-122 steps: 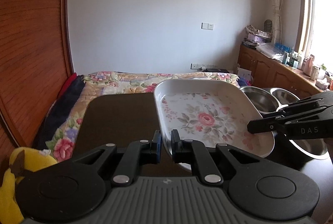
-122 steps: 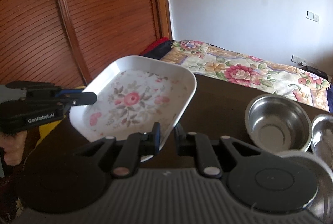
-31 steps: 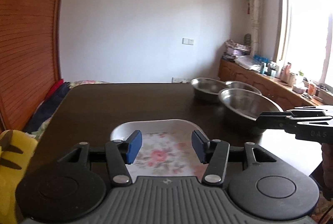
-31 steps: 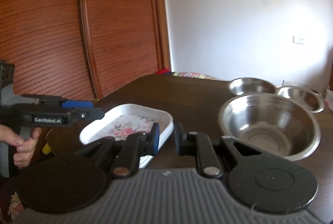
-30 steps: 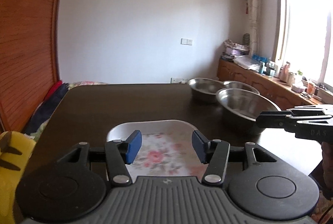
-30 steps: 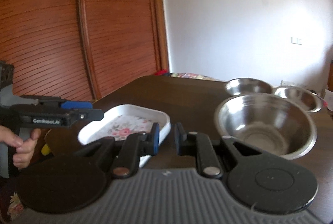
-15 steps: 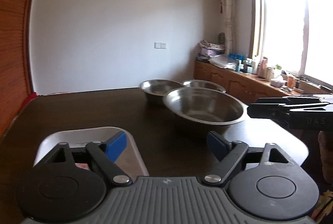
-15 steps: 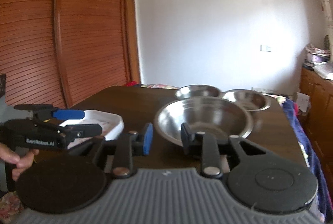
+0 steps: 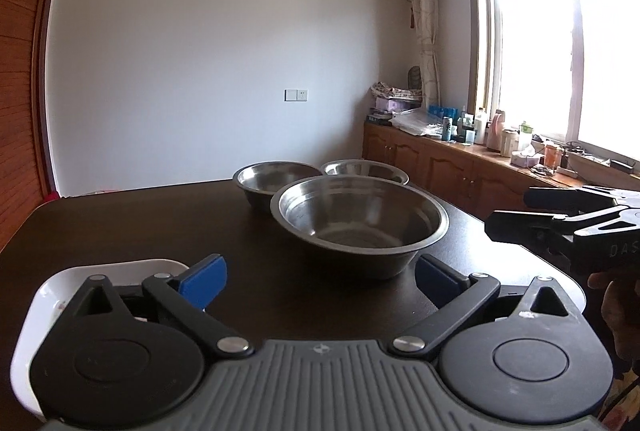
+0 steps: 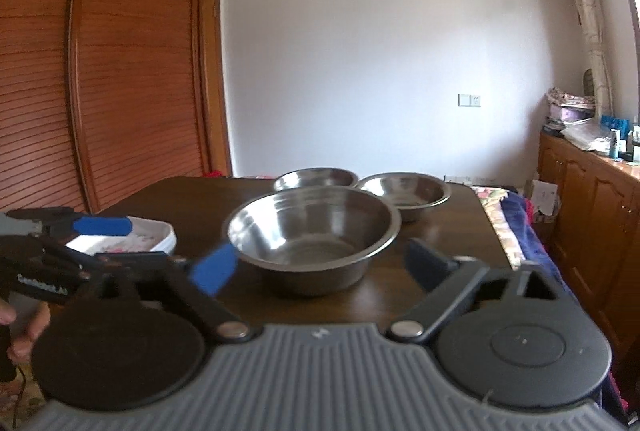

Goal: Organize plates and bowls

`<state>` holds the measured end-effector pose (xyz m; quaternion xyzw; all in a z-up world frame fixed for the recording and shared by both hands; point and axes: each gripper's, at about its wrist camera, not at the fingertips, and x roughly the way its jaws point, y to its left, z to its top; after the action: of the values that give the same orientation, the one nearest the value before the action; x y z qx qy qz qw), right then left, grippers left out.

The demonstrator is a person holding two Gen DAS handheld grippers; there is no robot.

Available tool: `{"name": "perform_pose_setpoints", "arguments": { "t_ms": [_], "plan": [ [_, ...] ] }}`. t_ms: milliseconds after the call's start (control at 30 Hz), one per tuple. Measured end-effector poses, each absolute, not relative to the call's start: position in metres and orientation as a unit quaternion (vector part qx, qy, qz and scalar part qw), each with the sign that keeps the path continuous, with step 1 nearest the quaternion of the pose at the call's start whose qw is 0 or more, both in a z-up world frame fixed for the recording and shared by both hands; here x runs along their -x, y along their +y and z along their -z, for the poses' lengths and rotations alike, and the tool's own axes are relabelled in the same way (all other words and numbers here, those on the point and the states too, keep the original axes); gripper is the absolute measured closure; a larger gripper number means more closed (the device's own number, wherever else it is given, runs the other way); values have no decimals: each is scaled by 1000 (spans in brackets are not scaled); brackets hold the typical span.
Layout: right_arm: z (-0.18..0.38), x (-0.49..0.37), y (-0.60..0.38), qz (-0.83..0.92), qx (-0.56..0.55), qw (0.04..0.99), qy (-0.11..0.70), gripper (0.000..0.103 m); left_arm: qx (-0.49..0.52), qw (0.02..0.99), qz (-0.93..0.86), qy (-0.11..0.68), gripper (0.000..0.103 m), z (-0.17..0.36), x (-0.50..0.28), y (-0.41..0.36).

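A large steel bowl stands in the middle of the dark table. Two smaller steel bowls stand behind it; they also show in the right wrist view. A white floral plate lies on the table at the near left. My left gripper is open and empty, facing the large bowl with the plate under its left finger. My right gripper is open and empty, close in front of the large bowl.
A wooden wardrobe stands left of the table. A counter with bottles runs under the bright window at the right. A bed with a floral cover lies beyond the table's right edge.
Both grippers let go of the floral plate, which now lies on the table. Both have opened wide and swung right toward the large steel bowl.
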<state>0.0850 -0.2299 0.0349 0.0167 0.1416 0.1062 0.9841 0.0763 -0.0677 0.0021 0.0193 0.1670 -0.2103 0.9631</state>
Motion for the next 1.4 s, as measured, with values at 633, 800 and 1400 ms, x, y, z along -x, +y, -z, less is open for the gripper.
{"name": "perform_pose_setpoints", "arguments": {
  "t_ms": [633, 800, 1400],
  "plan": [
    [-32, -127, -252, -99, -18, 985, 137, 0, -5, 967, 195, 163, 0, -9, -119, -74],
    [-30, -151, -259, -109, -26, 982, 153, 1, -3, 964, 198, 179, 2, -9, -143, -80],
    [-15, -206, -265, -141, -32, 958, 248, 35, 11, 950, 200, 239, 17, 3, -184, -80]
  ]
}}
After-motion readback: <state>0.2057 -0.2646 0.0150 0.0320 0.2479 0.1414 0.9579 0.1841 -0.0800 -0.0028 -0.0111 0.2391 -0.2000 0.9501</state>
